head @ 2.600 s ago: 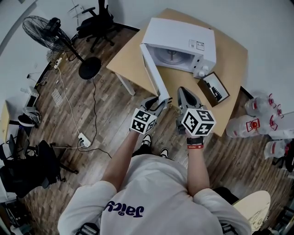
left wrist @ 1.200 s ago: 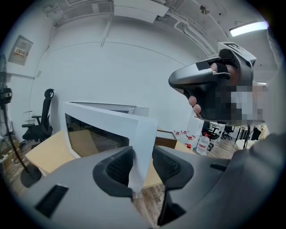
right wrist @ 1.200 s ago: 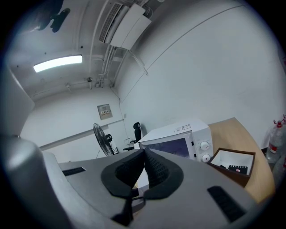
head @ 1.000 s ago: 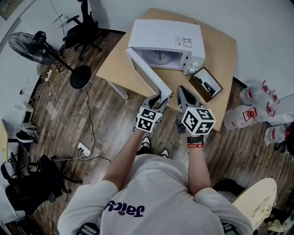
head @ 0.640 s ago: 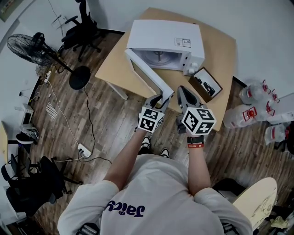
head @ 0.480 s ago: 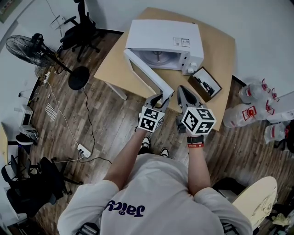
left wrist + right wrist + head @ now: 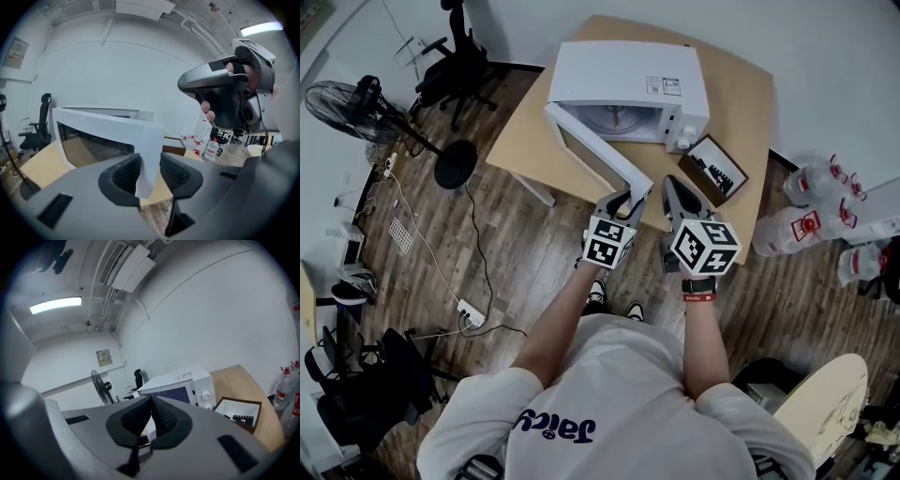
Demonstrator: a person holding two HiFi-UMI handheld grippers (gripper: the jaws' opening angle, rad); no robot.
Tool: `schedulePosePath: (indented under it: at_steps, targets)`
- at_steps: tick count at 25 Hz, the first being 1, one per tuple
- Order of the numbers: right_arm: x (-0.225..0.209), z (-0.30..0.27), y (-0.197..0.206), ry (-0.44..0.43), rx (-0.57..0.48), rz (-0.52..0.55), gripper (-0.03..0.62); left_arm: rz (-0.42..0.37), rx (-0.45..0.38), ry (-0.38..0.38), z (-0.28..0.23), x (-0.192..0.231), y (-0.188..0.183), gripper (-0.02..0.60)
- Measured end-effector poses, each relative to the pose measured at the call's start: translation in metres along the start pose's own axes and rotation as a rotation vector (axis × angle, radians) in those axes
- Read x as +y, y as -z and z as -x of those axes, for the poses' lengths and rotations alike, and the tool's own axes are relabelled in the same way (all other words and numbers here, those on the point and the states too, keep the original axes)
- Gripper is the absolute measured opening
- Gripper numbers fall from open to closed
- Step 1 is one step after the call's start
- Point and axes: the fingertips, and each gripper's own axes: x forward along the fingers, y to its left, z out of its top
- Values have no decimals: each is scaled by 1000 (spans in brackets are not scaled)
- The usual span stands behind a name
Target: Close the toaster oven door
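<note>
Oven (image 7: 628, 80): white, standing on the far part of the wooden bench (image 7: 745, 112). Its front faces the person and its cavity is exposed.
Door (image 7: 586, 155): open. It is hinged at the oven's left side and swung out toward the person, and it has a glass window in a white frame. Its free edge lies near the bench's near edge.
Left hand-held gripper (image 7: 149, 164): closed on the door's free edge, with one pad on each face of the white frame. The gripper points slightly downward. In the head view it sits at the door's outer end, left of the other gripper.
Right hand-held gripper (image 7: 151, 404): closed, pads meeting at the tips, nothing between them. It hovers just beside the left hand-held gripper, over the bench's near edge, and points toward the oven without touching it.
Knobs (image 7: 205, 394): two, on the oven's right front panel, one above the other.
Box (image 7: 714, 169): shallow, dark brown, open-topped, on the bench just right of the oven. A small dark item lies in it; what it is cannot be made out.
Bottles (image 7: 811, 225): several large clear ones with red labels, on the floor (image 7: 516, 253) right of the bench.
Fan (image 7: 356, 98): a pedestal type, on the floor well left of the bench.
Chair (image 7: 455, 61): black, near the wall, between the fan and the bench.
</note>
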Motion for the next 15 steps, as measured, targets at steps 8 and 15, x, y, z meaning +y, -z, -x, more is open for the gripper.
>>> schedulePosePath:
  at_steps: [8,15]
  targets:
    - [-11,8,-3,37,-11,0,15,-2,-1,13,-8,-1,-5,146]
    - [-19,11,-4,66,-20,-4,15,-7,-3,25,-18,-2,-8,146]
